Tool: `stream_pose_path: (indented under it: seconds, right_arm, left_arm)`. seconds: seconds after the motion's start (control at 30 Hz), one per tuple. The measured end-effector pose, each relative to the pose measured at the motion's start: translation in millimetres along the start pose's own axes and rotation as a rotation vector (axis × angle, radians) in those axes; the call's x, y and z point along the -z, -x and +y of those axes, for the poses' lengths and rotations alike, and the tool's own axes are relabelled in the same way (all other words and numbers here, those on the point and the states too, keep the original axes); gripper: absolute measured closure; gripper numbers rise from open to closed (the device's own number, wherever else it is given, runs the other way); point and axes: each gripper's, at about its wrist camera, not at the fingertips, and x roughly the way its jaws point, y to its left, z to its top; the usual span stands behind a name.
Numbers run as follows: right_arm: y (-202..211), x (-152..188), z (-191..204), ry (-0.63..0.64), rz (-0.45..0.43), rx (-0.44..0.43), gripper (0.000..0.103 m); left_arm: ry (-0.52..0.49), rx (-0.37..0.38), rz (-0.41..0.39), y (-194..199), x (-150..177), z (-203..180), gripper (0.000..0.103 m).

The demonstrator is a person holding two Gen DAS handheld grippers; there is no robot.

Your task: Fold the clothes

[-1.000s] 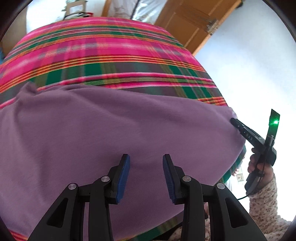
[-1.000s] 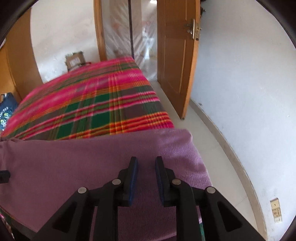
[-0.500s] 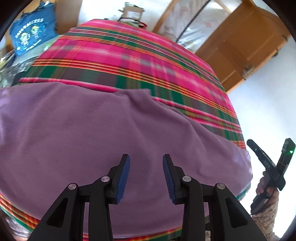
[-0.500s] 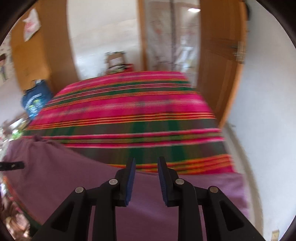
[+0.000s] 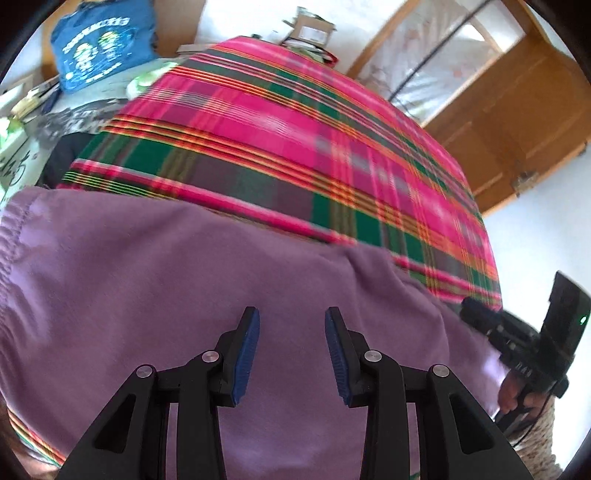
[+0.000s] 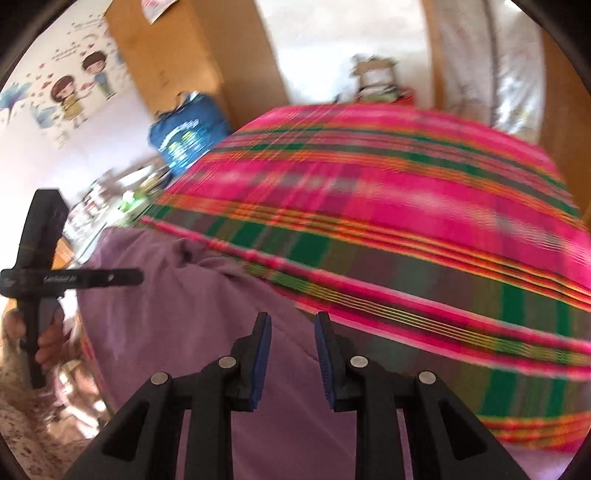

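Across the lower frame, a purple garment [image 5: 184, 295] lies on the plaid bed [image 5: 295, 147]. Left gripper [image 5: 291, 350] jaws stand apart, empty. Right gripper [image 6: 291, 354] jaws stand apart too, gripping nothing.

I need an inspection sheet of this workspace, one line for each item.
Surface: bed with plaid cover, mostly bare.
Job's things: purple garment spread flat on the near end.
Clutter: blue bag, box and papers beyond the bed.
Grippers: left gripper and right gripper open, above the garment, holding nothing.
Cables: thin cable under the right gripper.
Surroundings: wooden door, wall stickers.
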Motion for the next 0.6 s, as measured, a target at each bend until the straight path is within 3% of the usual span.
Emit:
stream_pose_path:
  seconds: [0.27, 0.6]
  right_arm:
    - [-47, -17, 13, 0.023, 0.155, -0.233, 0.078]
    - [-65, -29, 16, 0.006, 0.243, -0.409, 0.078]
  left_arm:
    - [0.061, 0.003, 0.017, -2, -18, 28, 0.065]
    - [0.075, 0.043, 0.031, -9, -31, 32, 0.065]
